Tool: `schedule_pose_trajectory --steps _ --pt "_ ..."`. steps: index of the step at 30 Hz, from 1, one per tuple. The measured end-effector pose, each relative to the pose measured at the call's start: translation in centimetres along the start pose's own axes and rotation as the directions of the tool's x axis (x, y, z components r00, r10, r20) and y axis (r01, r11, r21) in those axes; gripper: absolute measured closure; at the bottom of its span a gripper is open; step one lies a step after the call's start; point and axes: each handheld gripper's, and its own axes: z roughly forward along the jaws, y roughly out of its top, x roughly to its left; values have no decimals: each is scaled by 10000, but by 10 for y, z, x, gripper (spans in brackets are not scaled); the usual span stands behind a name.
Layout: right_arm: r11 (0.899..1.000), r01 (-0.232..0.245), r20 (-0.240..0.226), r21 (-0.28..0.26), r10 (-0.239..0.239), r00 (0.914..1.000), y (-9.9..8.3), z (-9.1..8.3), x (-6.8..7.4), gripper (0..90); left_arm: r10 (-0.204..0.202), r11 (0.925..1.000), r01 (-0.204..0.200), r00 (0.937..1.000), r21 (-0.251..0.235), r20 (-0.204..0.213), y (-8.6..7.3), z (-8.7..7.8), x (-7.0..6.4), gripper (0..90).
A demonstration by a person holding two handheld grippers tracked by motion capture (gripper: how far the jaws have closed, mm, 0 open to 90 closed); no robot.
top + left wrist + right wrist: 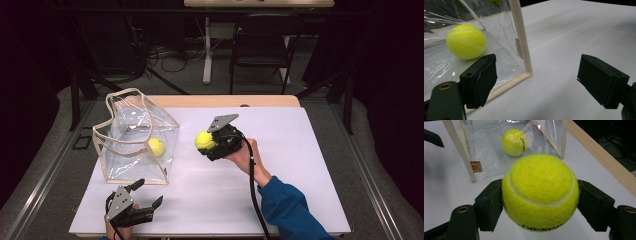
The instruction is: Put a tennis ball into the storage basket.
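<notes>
Nearest, the left gripper [148, 194] hovers released by the clear tote bag's [131, 131] front corner. Beyond it, the right gripper [206, 142] clenches a tennis ball [204, 140] across its middle, lifted over the white table [280, 165] beside the bag. Light, springy and fuzzy, it should grip easily. Farther off, another tennis ball [156, 146] lies inside the bag.

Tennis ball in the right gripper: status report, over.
Right gripper shut on tennis ball, held above the table beside the clear bag. Left gripper open, empty, near the bag's front corner. Second ball inside the bag. Nothing between ball and bag.
</notes>
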Motion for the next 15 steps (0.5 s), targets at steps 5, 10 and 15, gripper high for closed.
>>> schedule_pose_trajectory --steps 5,10,15 --pt "9998 138 78 -110 -137 9999 6 -3 1 258 19 10000 -19 10000 -16 16 0 0 0 160" --pt "9996 189 112 -215 -187 9998 10 -6 0 258 13 10000 -12 10000 -17 44 0 0 0 160" --pt "9993 206 100 -305 -203 9997 14 -8 0 258 -22 10000 22 10000 -45 34 0 0 0 160"
